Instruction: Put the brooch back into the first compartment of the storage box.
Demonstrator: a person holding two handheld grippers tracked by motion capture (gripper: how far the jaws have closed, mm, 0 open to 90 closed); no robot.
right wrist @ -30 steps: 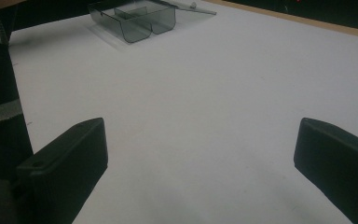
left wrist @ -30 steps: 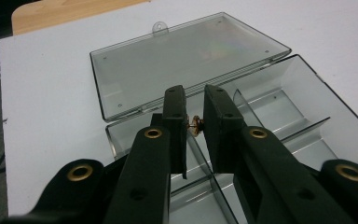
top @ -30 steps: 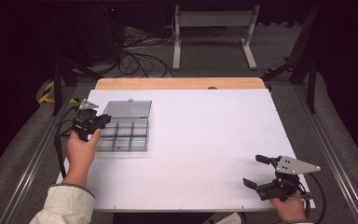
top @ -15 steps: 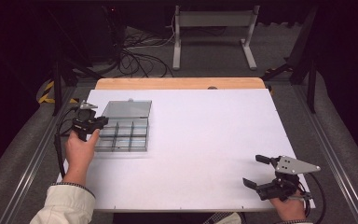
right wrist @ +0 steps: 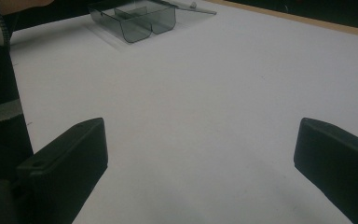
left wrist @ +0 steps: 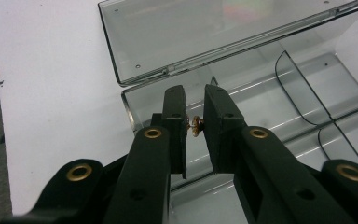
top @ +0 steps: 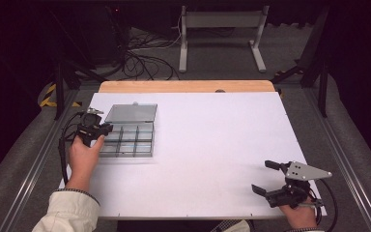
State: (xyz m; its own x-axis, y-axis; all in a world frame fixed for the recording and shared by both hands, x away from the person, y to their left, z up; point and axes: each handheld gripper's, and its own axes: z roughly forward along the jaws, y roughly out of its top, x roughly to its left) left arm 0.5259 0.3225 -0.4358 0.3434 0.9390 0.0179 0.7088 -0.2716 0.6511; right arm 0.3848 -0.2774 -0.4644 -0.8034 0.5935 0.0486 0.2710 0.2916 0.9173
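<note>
A clear plastic compartment box lies at the left of the white table with its lid folded open behind it. My left gripper hovers over the box's left end. Its jaws are nearly together and pinch a small brass-coloured part above a compartment of the box. My right gripper rests at the table's near right corner with its jaws wide apart and nothing between them. The box appears far off in the right gripper view, beyond bare tabletop.
The white table surface has a wooden strip along its far edge. Cables and a metal stand lie on the floor behind the table. A black cable trails from the left gripper.
The left hand and its gripper have drawn back slightly toward the near side, staying over the box's left end. The right gripper has not moved.
</note>
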